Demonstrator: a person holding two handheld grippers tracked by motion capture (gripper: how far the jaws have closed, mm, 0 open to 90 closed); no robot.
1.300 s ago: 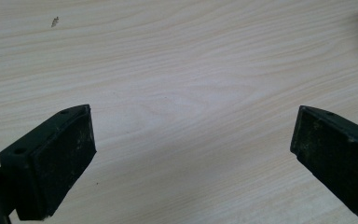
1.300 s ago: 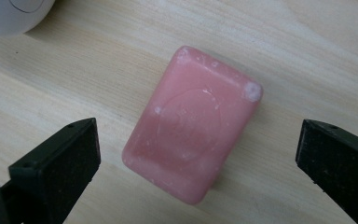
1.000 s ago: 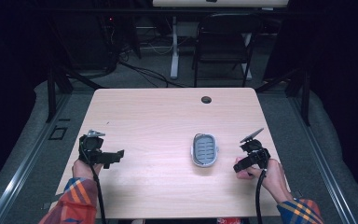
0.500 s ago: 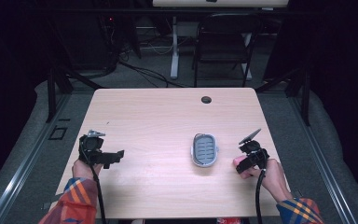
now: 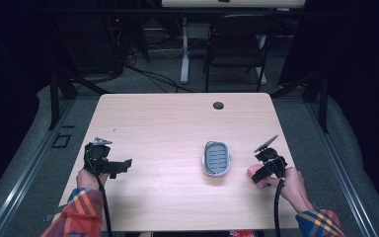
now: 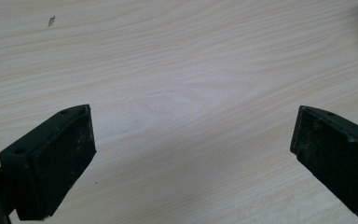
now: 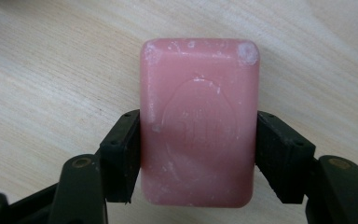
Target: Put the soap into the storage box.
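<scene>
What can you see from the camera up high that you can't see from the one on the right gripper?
High view alone: the whole table, a grey soap dish, the left hand-held gripper and a chair behind. Right gripper view alone: the jaws pressed on both long sides of the pink soap and an oval stamp on its face. Both: the soap, the right hand-held gripper and the wood tabletop.

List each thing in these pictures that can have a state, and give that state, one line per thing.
Left gripper: open, nothing between its jaws, over bare table.
Right gripper: shut on the soap.
Soap: pink bar, clamped on its long sides.
Soap dish: empty, flat on the table.
</scene>
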